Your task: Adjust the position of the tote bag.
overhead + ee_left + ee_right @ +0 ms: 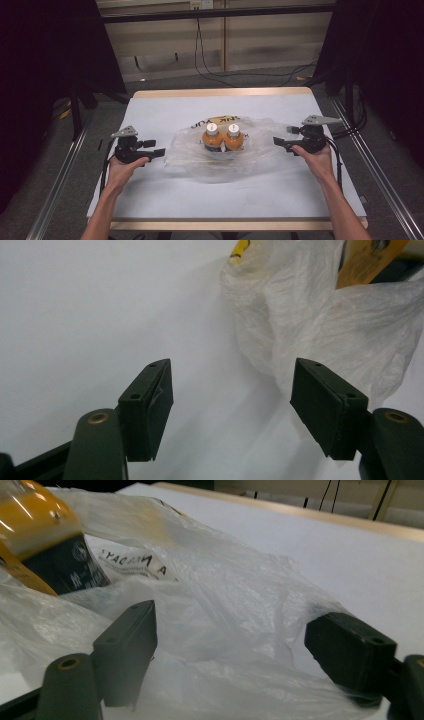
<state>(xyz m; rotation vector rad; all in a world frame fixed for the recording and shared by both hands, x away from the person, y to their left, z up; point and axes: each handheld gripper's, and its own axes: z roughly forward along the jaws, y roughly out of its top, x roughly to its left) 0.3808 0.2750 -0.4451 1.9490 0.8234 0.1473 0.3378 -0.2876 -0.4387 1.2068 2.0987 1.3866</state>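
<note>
1. High view, nearest the camera: the person's forearms enter from the near edge. The left hand holds the left tool just left of a crumpled clear plastic bag. The right hand holds the right tool at the bag's right edge.
2. High view, centre: the bag lies spread on the white surface. Two orange bottles with white caps stand upright side by side within it, touching or nearly so. Yellow print shows on the film at the far side of the bottles.
3. Left gripper view: the jaws stand wide apart and hold nothing. Bare surface lies between them. The bag's folded edge rises just beyond the right-hand jaw. A yellow strip shows through the film at the top.
4. Right gripper view: the jaws stand wide apart with loose film lying between them, not pinched. One bottle's orange body and dark label appear at the upper left, beyond the film.
5. Risk, film: the bag looks thin and slack. A shallow pinch would probably slip off, and a pull from one side alone could drag the whole bag across the surface.
6. Risk, bottles: they stand unsupported on the film. Lifting or tugging either edge unevenly would likely tip them against each other or over.
7. Risk, left tool: its jaws stop short of the bag, so closing here would grasp nothing.
</note>
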